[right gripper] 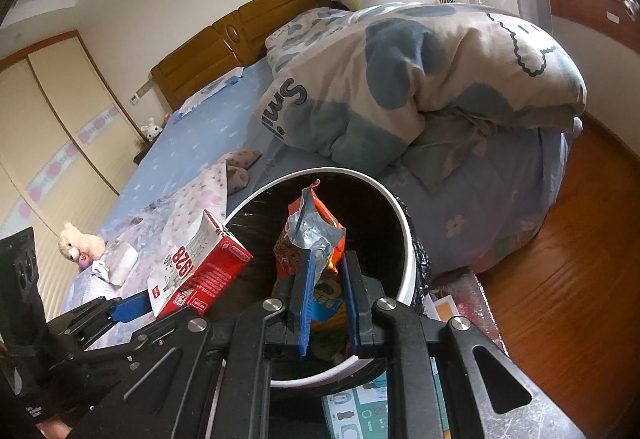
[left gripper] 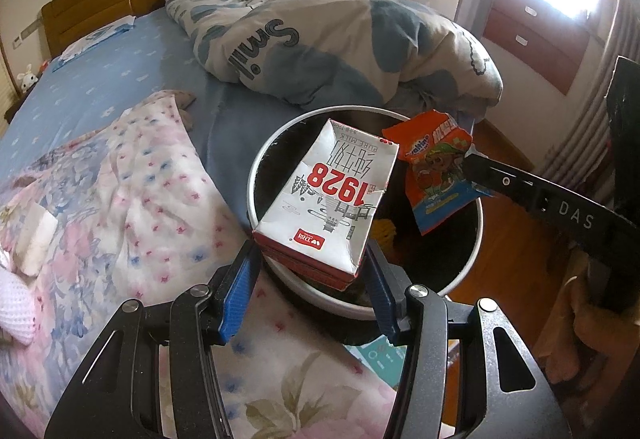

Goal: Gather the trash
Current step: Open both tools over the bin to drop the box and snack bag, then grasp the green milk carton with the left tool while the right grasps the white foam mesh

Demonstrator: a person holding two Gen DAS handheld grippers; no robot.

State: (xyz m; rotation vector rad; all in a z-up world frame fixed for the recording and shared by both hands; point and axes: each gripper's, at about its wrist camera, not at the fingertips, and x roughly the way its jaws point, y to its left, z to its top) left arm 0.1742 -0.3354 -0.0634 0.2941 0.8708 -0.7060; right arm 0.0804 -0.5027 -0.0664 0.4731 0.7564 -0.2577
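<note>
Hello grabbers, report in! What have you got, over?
Left gripper shut on milk carton. Right gripper shut on snack wrapper. Both over the bin. Nothing in the way.

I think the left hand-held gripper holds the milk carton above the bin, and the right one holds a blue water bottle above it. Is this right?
Not quite. The right hand-held gripper holds an orange snack wrapper, not a blue water bottle; the right wrist view shows it. The rest is right: the left hand-held gripper holds the milk carton above the bin.
</note>
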